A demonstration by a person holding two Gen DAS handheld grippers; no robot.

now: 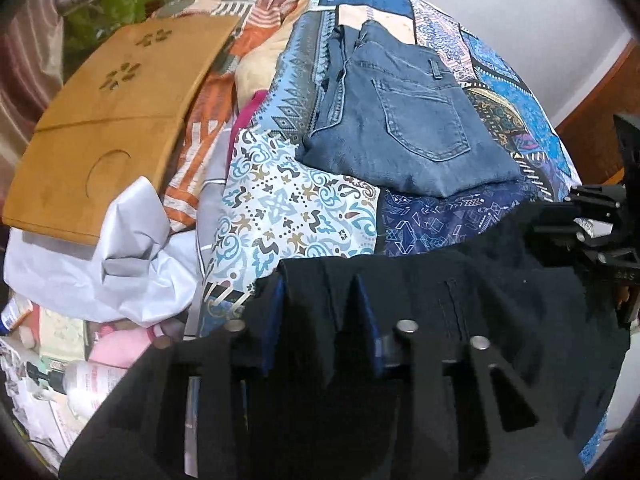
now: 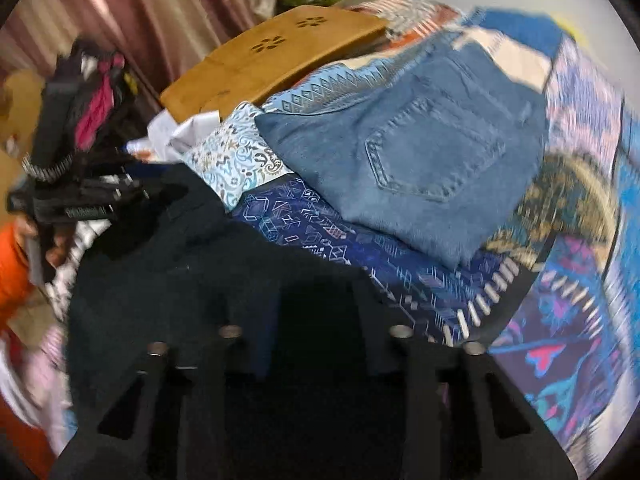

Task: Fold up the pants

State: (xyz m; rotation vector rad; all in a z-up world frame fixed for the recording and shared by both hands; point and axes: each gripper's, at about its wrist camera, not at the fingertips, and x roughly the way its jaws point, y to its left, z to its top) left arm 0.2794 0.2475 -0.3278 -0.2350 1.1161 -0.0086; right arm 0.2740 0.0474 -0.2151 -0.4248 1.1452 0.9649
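Now both grippers, left and right, look clamped on black pants, jeans folded beyond; next, I judge, spread them flat.

Both grippers are chunky matte black plastic: the left gripper has blue pads and silver round bolt heads, and the right gripper looks the same. An orange sleeve shows at 9 o'clock in the right view.
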